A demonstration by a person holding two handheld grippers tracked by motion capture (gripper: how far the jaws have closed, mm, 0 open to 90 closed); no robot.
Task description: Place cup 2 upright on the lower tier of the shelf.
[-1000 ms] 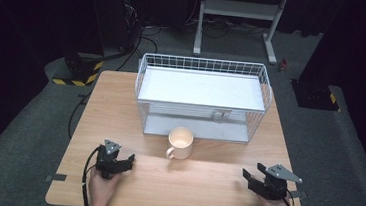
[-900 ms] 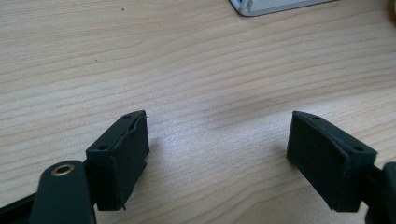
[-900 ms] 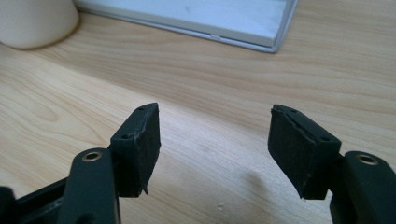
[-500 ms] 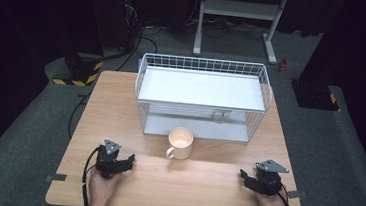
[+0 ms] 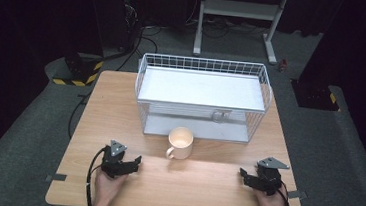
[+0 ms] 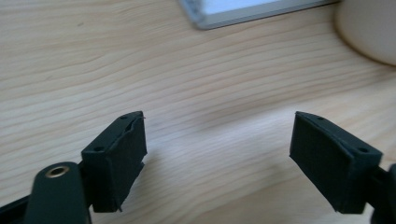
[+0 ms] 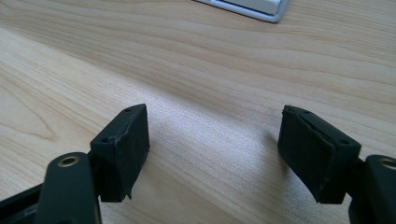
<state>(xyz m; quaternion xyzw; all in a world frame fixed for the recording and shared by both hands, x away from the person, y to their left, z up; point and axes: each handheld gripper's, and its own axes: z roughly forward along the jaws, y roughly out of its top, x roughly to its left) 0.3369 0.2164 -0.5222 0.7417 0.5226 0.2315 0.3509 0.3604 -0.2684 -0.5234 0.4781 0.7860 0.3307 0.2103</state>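
A cream mug point(image 5: 181, 142) stands upright at the table's middle, handle toward the front left, just in front of a white wire basket point(image 5: 201, 97). My left gripper point(image 5: 135, 163) lies low over the wood at the front left, pointing right toward the mug. In the left gripper view its jaws point(image 6: 217, 154) are open on bare wood, with the mug point(image 6: 369, 28) at the top right. My right gripper point(image 5: 244, 176) rests at the front right, pointing left, and is open over bare wood point(image 7: 215, 149). Both pairs of jaws have just been opening, with nothing between them.
The basket holds a white shelf point(image 5: 200, 87) and a lower tray whose corner reaches into both gripper views point(image 6: 243, 9) point(image 7: 252, 7). The wooden table point(image 5: 199, 184) ends close behind both hands. Dark floor, cables and a metal stand lie beyond it.
The right gripper has shifted slightly left and turned a little on the spot. The left gripper and the mug have stayed in place.
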